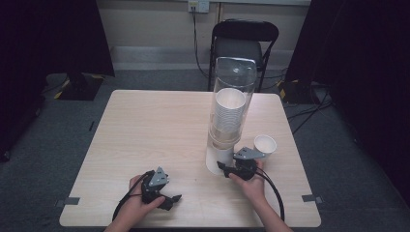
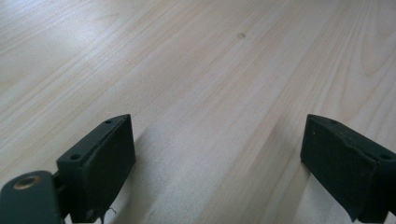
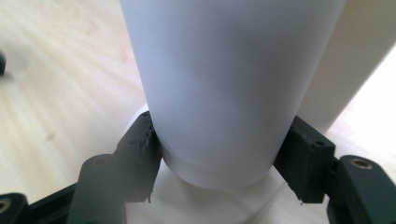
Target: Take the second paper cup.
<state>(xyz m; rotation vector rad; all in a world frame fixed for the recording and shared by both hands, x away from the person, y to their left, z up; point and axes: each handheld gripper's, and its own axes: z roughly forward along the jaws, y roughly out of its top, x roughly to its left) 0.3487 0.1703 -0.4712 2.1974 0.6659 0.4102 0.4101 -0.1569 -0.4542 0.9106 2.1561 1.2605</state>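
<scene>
Right tongs (image 1: 225,169) are in at the foot of the cup dispenser (image 1: 231,113), and from where I sit this is the touchy bit: the jaws are hugging the lowest paper cup (image 3: 219,88) where it sticks out under the clear tube, near the right front of the desk (image 1: 145,125). My worry is a pull that comes off-axis; I reckon that could rock the tall dispenser, since it looks top-heavy with the stack of cups (image 1: 229,108) sitting high inside it, or drag two cups out together. Squeeze too hard and the thin paper wall would likely crumple, too soft and the cup slips back up. In the right gripper view the jaws sit against the cup's two sides just above its bottom rim, clenched on it as far as I can judge, with the white dispenser base under them. There's a loose paper cup (image 1: 265,143) standing upright just beyond my right hand (image 1: 251,186), near enough that a careless swing out could knock it over. Left tongs (image 2: 217,154) are resting low at the front left of the desk, jaws spread wide apart, nothing between them but bare wood grain, doing no work right now
</scene>
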